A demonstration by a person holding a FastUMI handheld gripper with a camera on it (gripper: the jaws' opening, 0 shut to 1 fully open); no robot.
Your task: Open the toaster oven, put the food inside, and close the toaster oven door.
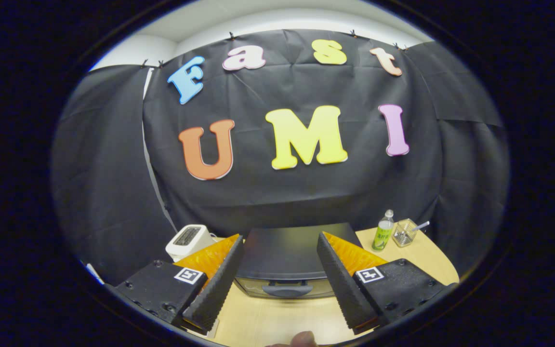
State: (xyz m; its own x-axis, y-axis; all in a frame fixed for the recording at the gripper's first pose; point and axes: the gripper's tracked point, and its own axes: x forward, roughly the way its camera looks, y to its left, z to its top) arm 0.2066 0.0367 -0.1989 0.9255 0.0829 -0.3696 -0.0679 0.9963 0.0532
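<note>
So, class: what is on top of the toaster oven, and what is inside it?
Nothing rests on the toaster oven's dark top. Its door, with the handle facing the open gripper, is closed, so the inside is hidden. The white toaster and green bottle stand beside it on the table.

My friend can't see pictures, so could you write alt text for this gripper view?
The open gripper hangs above a closed black toaster oven on a wooden table, its door handle between the fingers. A white toaster stands left; a bottle and clear cup right.

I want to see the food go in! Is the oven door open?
Shut. The toaster oven door stands upright, handle at top, beyond the open gripper.
</note>
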